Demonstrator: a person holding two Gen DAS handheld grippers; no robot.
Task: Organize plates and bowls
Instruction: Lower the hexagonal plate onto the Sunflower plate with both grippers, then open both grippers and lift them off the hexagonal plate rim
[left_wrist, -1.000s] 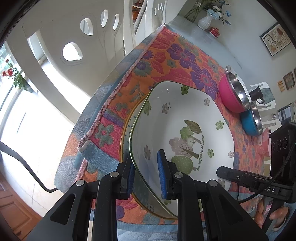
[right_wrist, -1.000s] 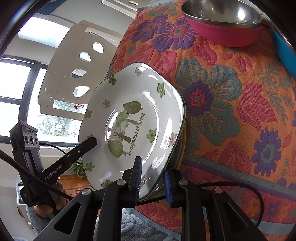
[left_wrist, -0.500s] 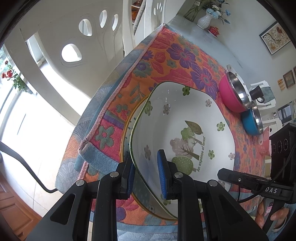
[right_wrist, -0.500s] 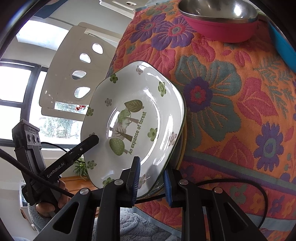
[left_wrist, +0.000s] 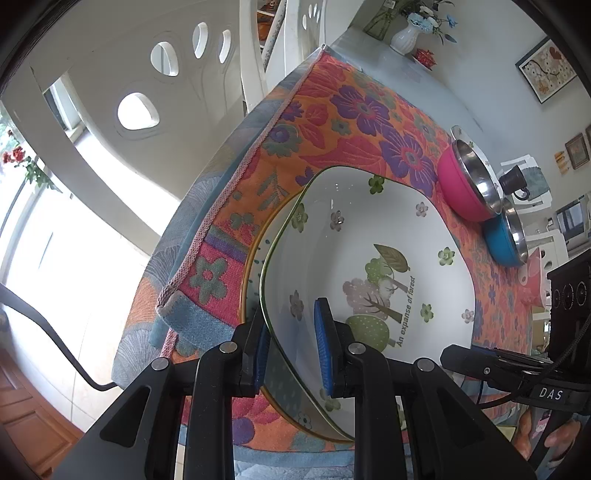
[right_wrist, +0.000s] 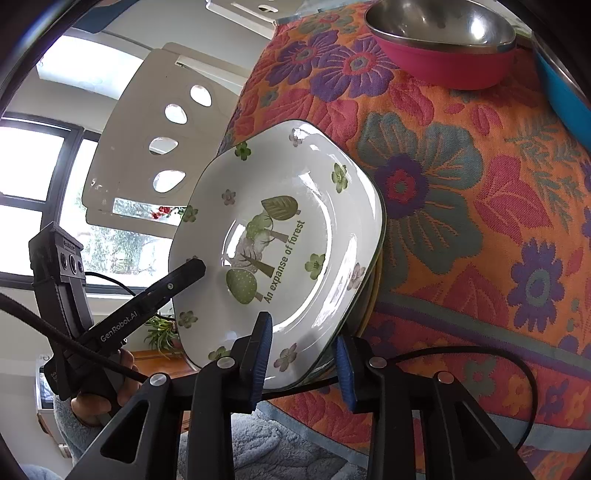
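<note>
The white plate (right_wrist: 280, 240) is being released by the right hand-held gripper (right_wrist: 303, 363), jaws just widened around its near rim; it is still being pinched by the left hand-held gripper (left_wrist: 291, 350), set onto the yellow-rimmed plate (left_wrist: 255, 258) beneath.

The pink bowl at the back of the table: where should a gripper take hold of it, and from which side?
Grip the steel rim of the pink bowl from above, one finger inside and one outside, probably on the side facing the white plate. The wall looks round and too wide to span, and the blue bowl crowds its other side.
</note>
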